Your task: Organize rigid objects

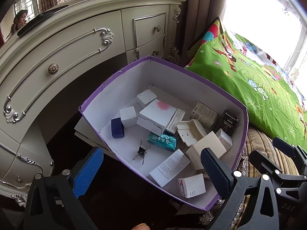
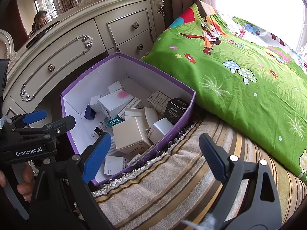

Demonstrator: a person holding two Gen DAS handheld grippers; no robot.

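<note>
A purple cardboard box [image 1: 193, 76] with a white inside holds several small cartons: white boxes, a dark blue box [image 1: 117, 128], a teal packet [image 1: 163, 141], a black box [image 1: 228, 122] and a black binder clip [image 1: 141, 152]. My left gripper [image 1: 151, 169] is open and empty, hovering above the box's near edge. My right gripper [image 2: 155, 157] is open and empty, over the box's right rim [image 2: 172, 134] and the striped cushion [image 2: 172, 182]. The left gripper also shows in the right wrist view [image 2: 50, 117], and the right gripper shows in the left wrist view [image 1: 268, 149].
A cream dresser [image 1: 76, 44] with silver handles stands behind the box. A green cartoon-print pillow [image 2: 239, 76] lies to the right against a bright window. A mirror above the dresser reflects a person [image 2: 39, 22].
</note>
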